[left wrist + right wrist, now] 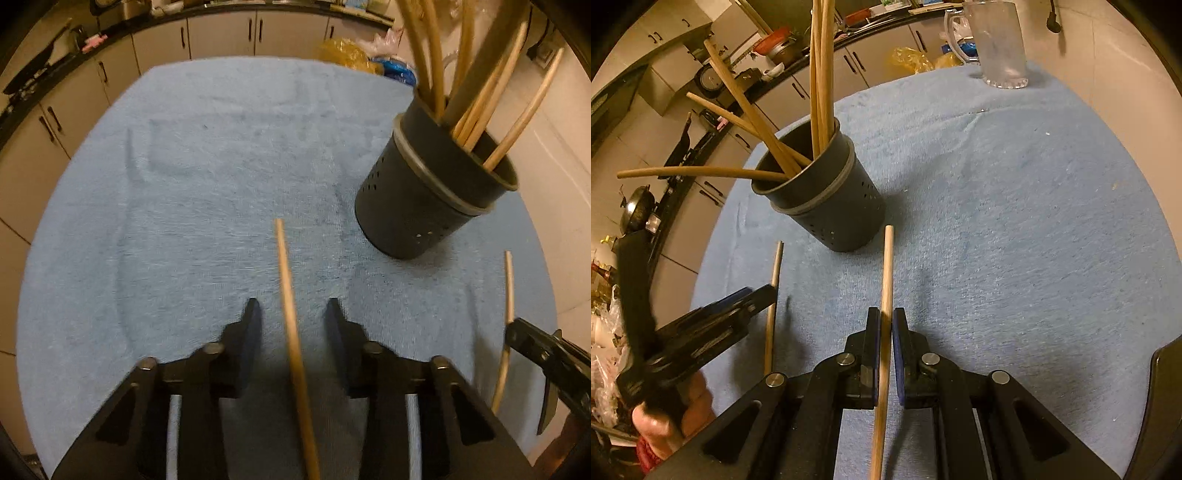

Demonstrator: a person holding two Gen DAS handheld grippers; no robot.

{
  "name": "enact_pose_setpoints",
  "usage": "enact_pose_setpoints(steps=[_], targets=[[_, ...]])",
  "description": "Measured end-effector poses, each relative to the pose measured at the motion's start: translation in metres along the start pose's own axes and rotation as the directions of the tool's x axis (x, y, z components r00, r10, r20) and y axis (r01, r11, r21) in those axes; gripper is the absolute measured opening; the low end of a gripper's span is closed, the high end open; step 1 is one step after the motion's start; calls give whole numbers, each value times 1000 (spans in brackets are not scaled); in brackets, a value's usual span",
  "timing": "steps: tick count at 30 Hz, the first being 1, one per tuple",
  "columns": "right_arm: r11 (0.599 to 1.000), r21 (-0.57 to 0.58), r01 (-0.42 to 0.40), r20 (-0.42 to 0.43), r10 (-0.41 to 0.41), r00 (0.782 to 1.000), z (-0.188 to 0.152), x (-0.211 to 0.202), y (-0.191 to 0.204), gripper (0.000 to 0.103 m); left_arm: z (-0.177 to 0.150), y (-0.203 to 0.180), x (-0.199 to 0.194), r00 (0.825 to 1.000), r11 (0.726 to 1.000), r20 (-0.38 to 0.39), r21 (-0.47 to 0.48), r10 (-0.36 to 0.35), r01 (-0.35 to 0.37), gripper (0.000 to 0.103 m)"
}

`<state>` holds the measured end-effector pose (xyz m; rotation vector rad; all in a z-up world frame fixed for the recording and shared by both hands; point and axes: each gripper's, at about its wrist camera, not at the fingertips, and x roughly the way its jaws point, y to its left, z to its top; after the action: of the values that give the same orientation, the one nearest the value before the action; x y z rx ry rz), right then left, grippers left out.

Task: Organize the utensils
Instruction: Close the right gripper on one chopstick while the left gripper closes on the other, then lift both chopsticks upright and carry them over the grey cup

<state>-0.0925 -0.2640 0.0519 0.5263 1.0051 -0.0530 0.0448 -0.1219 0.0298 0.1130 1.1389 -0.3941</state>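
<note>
A dark perforated holder [417,206] [834,206] stands on the blue towel with several wooden chopsticks leaning out of it. In the left wrist view one chopstick [284,258] lies lengthwise between the fingers of my left gripper [293,306]; there is a gap on both sides of it, so the pads do not press it. My right gripper [886,321] is shut on a second chopstick [888,266], whose tip points at the holder's base. The right wrist view also shows my left gripper [768,291] low on the left, beside its chopstick [775,266].
The blue towel [1015,221] covers the round table. A clear glass mug [1001,48] stands at its far edge. Yellow and blue bags [347,51] lie beyond the far edge. Kitchen cabinets [221,33] run behind. A person's hand [665,417] holds the left gripper.
</note>
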Motion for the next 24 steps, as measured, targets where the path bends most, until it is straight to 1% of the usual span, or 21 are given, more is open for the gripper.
enact_pose_setpoints(steps=[1,2,3,6,8,10,14,17,20,22,24], targets=[[1000,-1,-2,2,2,1000,0,-1,-1,7,1,-2,0,1000,1000,8,8,14,-15,17],[1000,-2,-5,5,5,1000,0,-2,-1,7,1,-5,1,1000,1000,7,17,25,-25,14],[1000,-5,-9,7,9,1000,1,0,2,7,1,-5,1,1000,999,7,18,31,-31,7],[1000,-18,-16,17,16,1000,0,-3,7,7,-5,-1,-2,1000,1000,-1,8,13,-13,6],[999,-32,-28,27,29,999,-1,-7,11,7,-12,5,-9,1000,1000,15,-7,-1,1,6],[998,-45,-38,39,39,998,-3,-12,15,7,-20,7,-18,999,1000,43,-18,-15,16,6],[996,-73,-58,75,64,995,-8,-24,26,7,-36,15,-51,991,999,127,-32,-35,39,6],[992,-99,-75,116,86,989,-13,-35,35,7,-47,16,-84,977,999,210,-27,-38,44,6],[988,-130,-82,157,103,982,-19,-49,42,7,-55,15,-114,958,998,281,-17,-51,58,6],[985,-147,-85,184,112,977,-22,-58,46,7,-62,14,-133,946,998,320,-7,-59,64,6],[982,-162,-92,210,125,970,-27,-67,51,7,-64,12,-142,935,998,349,4,-58,61,6]])
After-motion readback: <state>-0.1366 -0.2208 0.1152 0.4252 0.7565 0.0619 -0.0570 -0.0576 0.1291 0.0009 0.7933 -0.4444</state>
